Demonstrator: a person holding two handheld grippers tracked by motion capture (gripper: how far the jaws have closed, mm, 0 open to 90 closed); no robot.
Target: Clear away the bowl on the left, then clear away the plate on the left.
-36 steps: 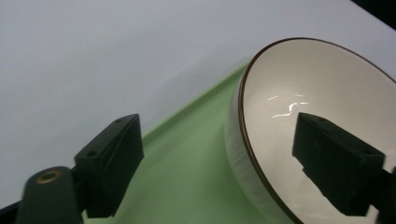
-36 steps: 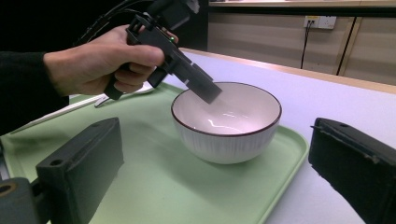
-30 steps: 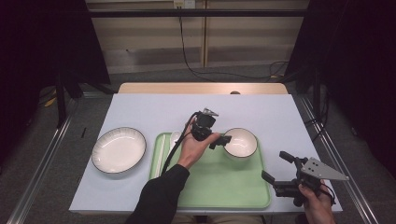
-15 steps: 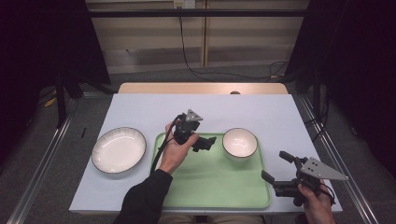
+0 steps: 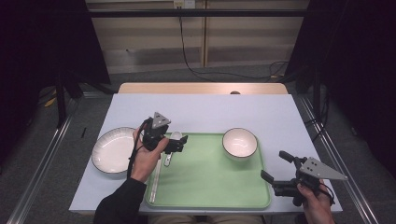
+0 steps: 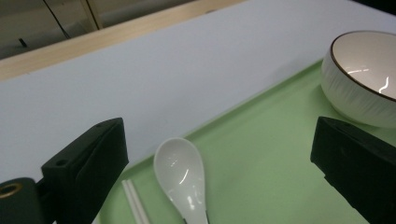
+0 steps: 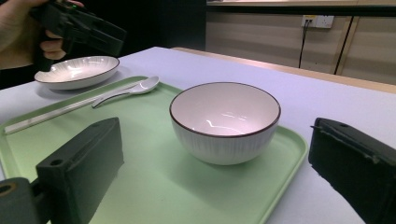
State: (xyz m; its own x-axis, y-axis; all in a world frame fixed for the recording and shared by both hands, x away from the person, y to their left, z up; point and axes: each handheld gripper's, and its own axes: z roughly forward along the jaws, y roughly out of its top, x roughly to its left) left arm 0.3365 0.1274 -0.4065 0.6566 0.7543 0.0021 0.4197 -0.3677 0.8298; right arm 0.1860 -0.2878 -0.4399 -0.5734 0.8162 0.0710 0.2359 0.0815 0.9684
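Moved since the earlier pictures: left gripper (image 5: 180, 142), carried from beside the bowl (image 5: 239, 143) at the tray's far right corner to the far left corner, now hovering over the spoon (image 5: 171, 145).

Left gripper: jaws spread wide, nothing held. In the left gripper view the spoon (image 6: 183, 178) is framed between the jaws, bowl end toward 12 o'clock, with the chopsticks (image 6: 135, 202) just beside it at 9 o'clock. The bowl, judged to have just been set down, is left alone; the spoon is judged the next pick.

Right gripper (image 5: 280, 170): jaws parted, empty, held at the tray's near right corner, at 5 o'clock from the bowl.

Tray (image 5: 210, 182): green, central on the table (image 5: 205, 109). Plate (image 5: 112, 150): off the tray, at 9 o'clock from it.

Views compared: from above, the spoon is half hidden by the hand and gripper; the right gripper view shows its full handle (image 7: 112, 97), the chopsticks (image 7: 60, 112) lying alongside, and the bowl's (image 7: 225, 122) empty inside.
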